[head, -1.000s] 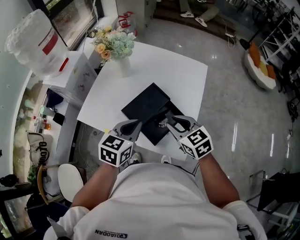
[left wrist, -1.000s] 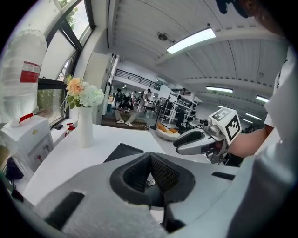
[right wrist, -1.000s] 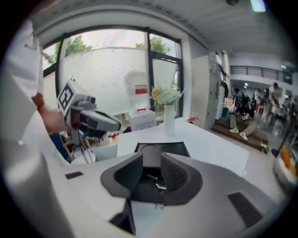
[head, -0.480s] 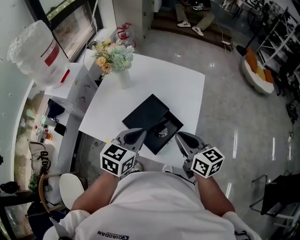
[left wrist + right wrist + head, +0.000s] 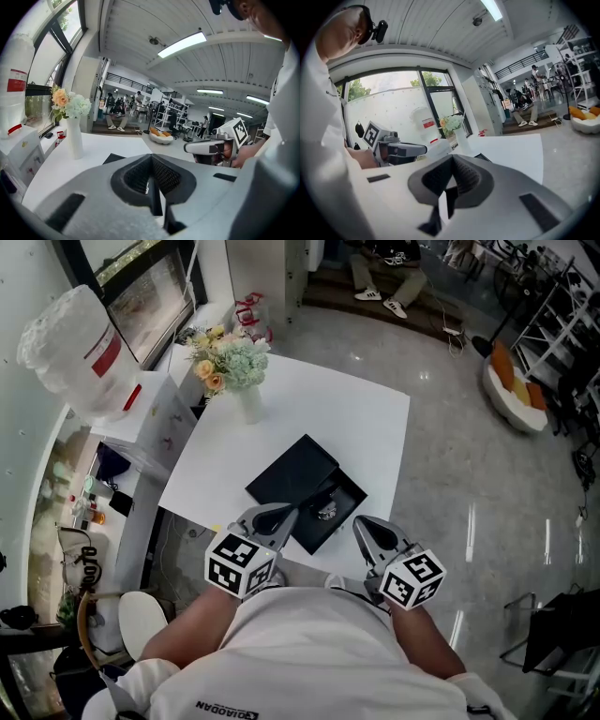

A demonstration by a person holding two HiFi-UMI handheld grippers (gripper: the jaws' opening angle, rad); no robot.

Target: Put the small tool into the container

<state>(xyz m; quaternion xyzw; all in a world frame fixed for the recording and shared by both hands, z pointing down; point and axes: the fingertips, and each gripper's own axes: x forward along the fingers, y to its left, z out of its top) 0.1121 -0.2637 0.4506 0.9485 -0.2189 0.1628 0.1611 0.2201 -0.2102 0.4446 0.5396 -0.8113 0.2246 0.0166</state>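
A black container (image 5: pixel 298 468) lies open on the white table (image 5: pixel 375 418), near its front edge. A small silver tool (image 5: pixel 326 511) rests inside the container's tray. My left gripper (image 5: pixel 285 513) hovers at the tray's near left corner, shut and empty. My right gripper (image 5: pixel 362 522) is just off the tray's near right side, above the table's front edge, also shut with nothing in it. In the left gripper view the jaws (image 5: pixel 151 176) meet, and the right gripper (image 5: pixel 211 147) shows at the right. The right gripper view shows its own jaws (image 5: pixel 451 180) pressed together.
A white vase of flowers (image 5: pixel 246 395) stands at the table's far left. A water dispenser with a large bottle (image 5: pixel 70 343) is at the left, a white chair (image 5: pixel 141 601) below it. Shiny floor (image 5: pixel 487 484) lies right of the table.
My right gripper has drawn back from over the tray toward the person and its jaws have closed. The small tool stays in the tray. The left gripper has barely moved.
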